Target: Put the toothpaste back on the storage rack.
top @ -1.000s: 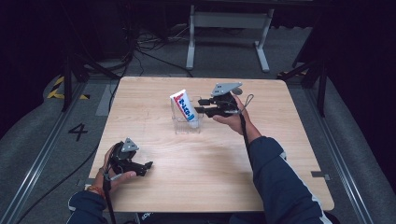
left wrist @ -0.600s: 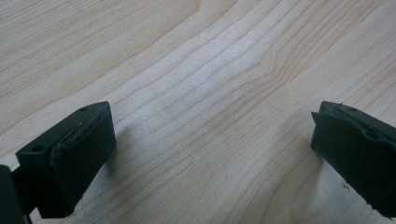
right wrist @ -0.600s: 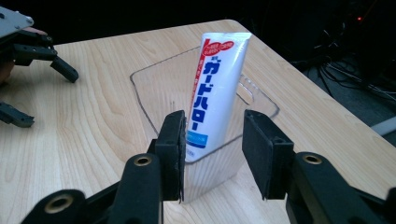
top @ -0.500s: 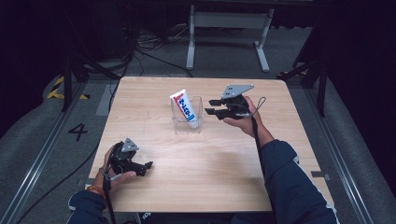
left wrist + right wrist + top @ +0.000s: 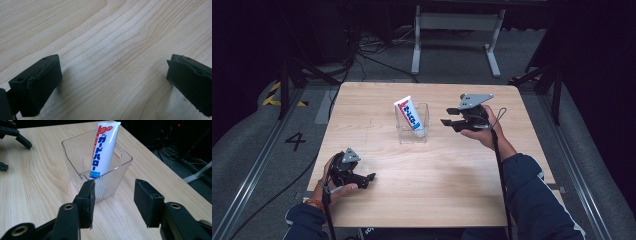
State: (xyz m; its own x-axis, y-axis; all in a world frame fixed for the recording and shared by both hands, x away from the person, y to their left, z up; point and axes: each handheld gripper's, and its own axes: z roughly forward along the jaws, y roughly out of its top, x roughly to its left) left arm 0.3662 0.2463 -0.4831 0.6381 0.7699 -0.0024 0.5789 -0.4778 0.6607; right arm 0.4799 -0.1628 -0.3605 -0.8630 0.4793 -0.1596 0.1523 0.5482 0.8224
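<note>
While tube [image 5: 410,114] leans in clear bin [image 5: 413,135] — right gripper [image 5: 451,122] opening, empty | left gripper [image 5: 368,180] open

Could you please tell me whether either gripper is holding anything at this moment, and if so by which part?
Nothing is held: the right gripper, jaws just opening, is empty near the toothpaste tube; the left gripper is open.
</note>
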